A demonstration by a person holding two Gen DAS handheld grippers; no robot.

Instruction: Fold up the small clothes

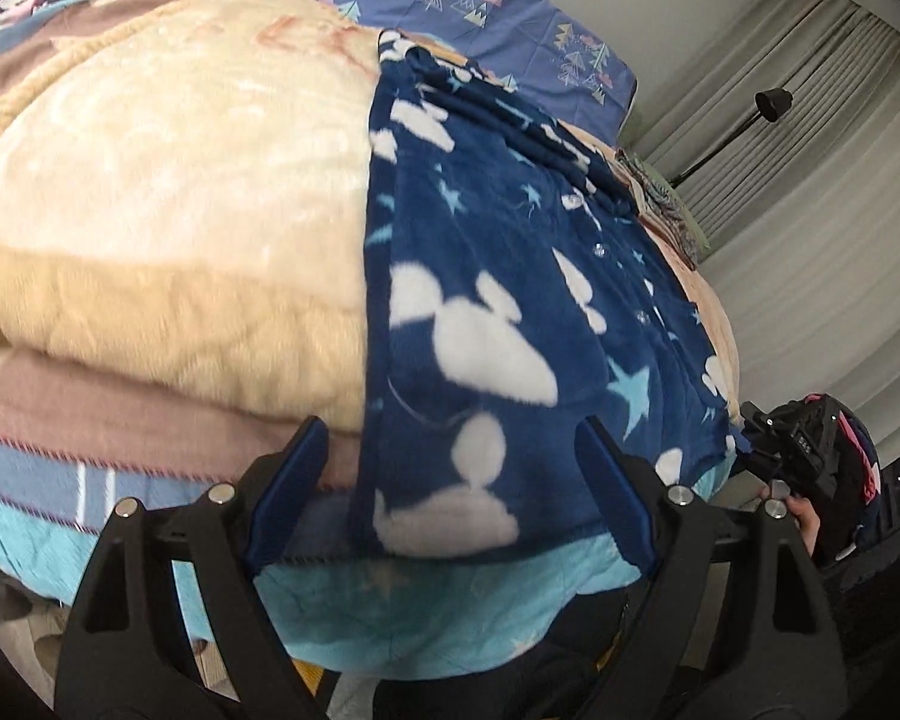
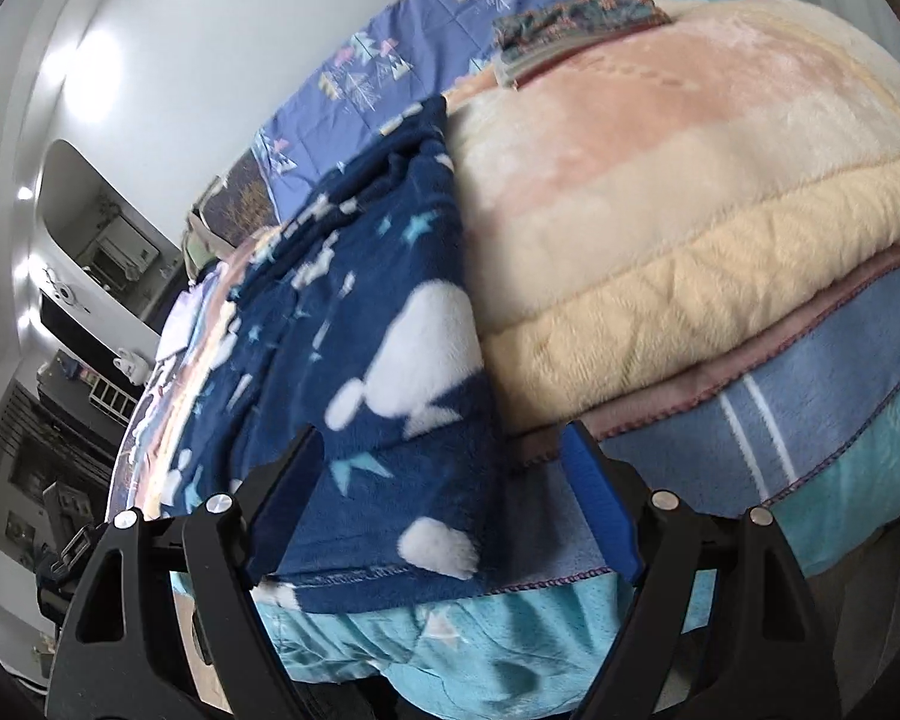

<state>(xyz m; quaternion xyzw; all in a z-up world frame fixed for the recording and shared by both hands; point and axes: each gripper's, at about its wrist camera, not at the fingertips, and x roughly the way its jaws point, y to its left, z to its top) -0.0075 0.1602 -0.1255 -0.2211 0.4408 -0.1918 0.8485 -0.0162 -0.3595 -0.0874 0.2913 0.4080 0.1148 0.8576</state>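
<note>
A navy fleece garment point(image 1: 498, 312) with white clouds and light blue stars lies spread on the bed, its hem hanging over the near edge. It also shows in the right wrist view point(image 2: 390, 360). My left gripper point(image 1: 453, 438) is open, its blue pads astride the garment's near left corner, not closed on it. My right gripper point(image 2: 444, 450) is open, its pads astride the garment's near right corner. The right gripper's body point(image 1: 810, 450) shows at the right in the left wrist view.
A thick cream blanket point(image 1: 168, 180) covers the bed beside the garment, over brown, blue and turquoise layers point(image 1: 450, 618). A folded patterned cloth point(image 2: 570, 24) lies further back. Blue tree-print bedding point(image 1: 480, 6), grey curtains point(image 1: 810, 120) and a black lamp point(image 1: 771, 102) stand behind.
</note>
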